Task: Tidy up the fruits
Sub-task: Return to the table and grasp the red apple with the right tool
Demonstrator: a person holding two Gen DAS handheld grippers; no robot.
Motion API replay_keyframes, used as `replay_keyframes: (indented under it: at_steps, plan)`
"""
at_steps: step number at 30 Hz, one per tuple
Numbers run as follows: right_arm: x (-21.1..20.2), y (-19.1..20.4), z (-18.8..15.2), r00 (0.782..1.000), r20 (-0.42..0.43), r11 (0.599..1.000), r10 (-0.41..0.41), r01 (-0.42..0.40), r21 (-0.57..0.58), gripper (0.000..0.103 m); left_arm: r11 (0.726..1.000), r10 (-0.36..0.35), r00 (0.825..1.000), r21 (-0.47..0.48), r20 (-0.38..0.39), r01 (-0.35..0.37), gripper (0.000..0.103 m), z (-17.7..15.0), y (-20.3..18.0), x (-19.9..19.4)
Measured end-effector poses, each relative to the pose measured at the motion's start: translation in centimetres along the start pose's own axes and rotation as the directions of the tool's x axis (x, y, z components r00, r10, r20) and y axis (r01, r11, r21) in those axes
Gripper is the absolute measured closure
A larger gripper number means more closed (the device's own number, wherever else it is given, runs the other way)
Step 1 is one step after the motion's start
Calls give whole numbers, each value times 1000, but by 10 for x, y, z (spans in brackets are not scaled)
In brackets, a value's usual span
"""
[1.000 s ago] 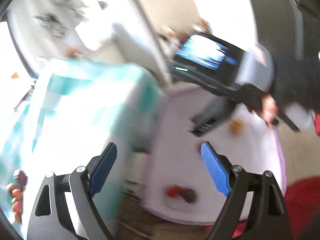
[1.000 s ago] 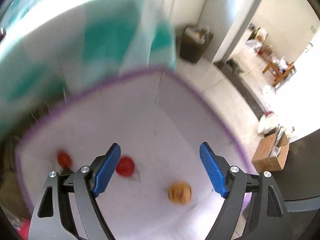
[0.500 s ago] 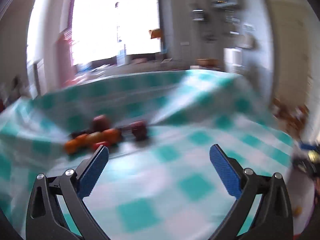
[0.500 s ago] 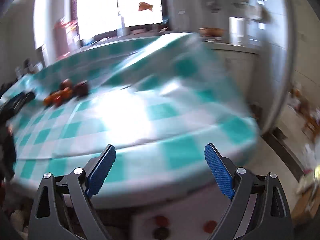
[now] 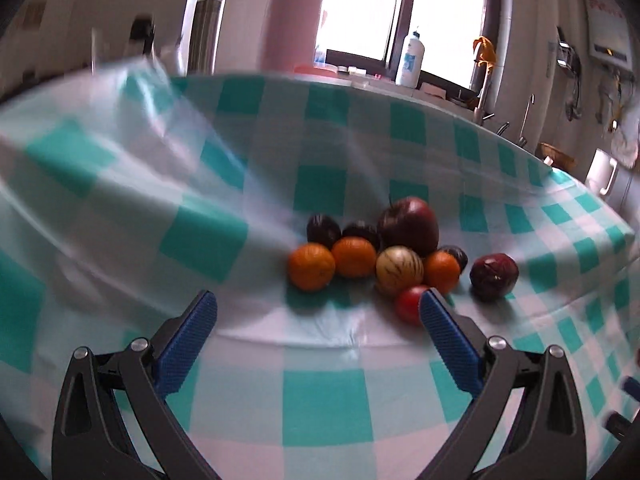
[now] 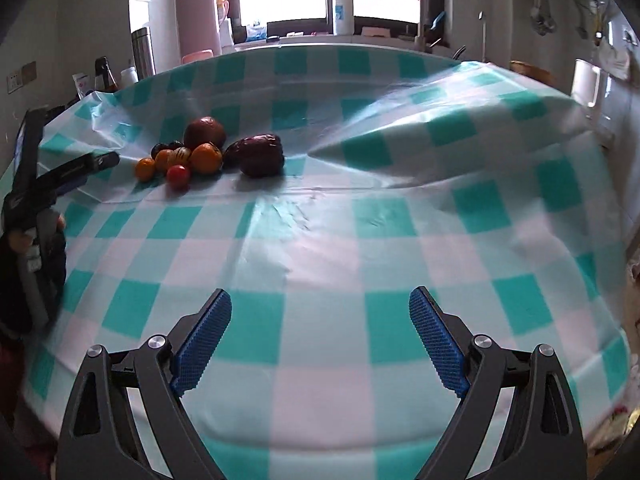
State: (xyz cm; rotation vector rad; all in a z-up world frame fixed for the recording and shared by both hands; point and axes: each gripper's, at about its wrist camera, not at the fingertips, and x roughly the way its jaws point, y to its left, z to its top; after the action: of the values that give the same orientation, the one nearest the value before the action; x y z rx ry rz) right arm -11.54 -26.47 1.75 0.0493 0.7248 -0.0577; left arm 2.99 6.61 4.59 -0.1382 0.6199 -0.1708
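A pile of fruit [image 5: 384, 256] lies on the teal-and-white checked tablecloth [image 5: 320, 400]. It holds three oranges [image 5: 311, 266], a big red apple [image 5: 408, 224], a pale striped fruit [image 5: 399, 267], a small red one [image 5: 410, 304] and several dark ones. A dark red fruit [image 5: 494, 276] sits just right of the heap. My left gripper [image 5: 317, 299] is open and empty, close in front of the pile. The right wrist view shows the same pile [image 6: 192, 152] far off at the left. My right gripper [image 6: 320, 300] hangs open and empty over bare cloth near the table's front.
In the right wrist view the left gripper [image 6: 80, 168] reaches in from the left edge, held by a hand. The cloth rises in a fold [image 6: 400, 128] right of the fruit. A pink thermos [image 6: 198, 12], a steel flask [image 6: 143, 52] and a white pump bottle [image 6: 343, 6] stand behind the table.
Both views have swung up from a floor mat with loose fruit to the tabletop. The left gripper has rolled level and come close to the pile. Both jaws stand wider.
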Motion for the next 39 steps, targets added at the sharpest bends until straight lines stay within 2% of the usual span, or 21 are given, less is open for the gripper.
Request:
replay_keyframes:
  at_steps: [5,12,15,19,30,33,37,38,39]
  plan:
    - [56,21,36,998,-52,999,22,-20,34,15,996,-36,999,-85,-11,34,2,-3,11,-7]
    - [134,34,86,989,-135,992,63,-47,118,15,997,13,998,-79,-61,-17,2,-6,9,2]
    - [154,44,102,989,-135,995,54,-41,94,15,995,33,997,-92,-74,-40,2,-8,10,4]
    - [181,56,122,987,-161,1000,3,1,25,15,990,56,992,-124,-114,-70,2,-12,17,10]
    - [213,67,140,977,-212,999,-10,2,-41,15,990,79,988,-109,-134,-94,2,-15,13,16]
    - [217,74,142,977,-215,999,-11,3,-36,15,990,79,987,-106,-137,-94,2,-15,13,17]
    - [216,79,142,976,-214,999,-46,47,1,15,991,76,988,-96,-133,-90,2,-15,11,17]
    - [215,80,141,976,-212,998,-52,56,8,17,992,74,988,-92,-133,-87,2,-15,10,17]
    - [212,80,140,978,-200,998,-60,65,20,34,992,72,988,-89,-133,-85,2,-15,10,17]
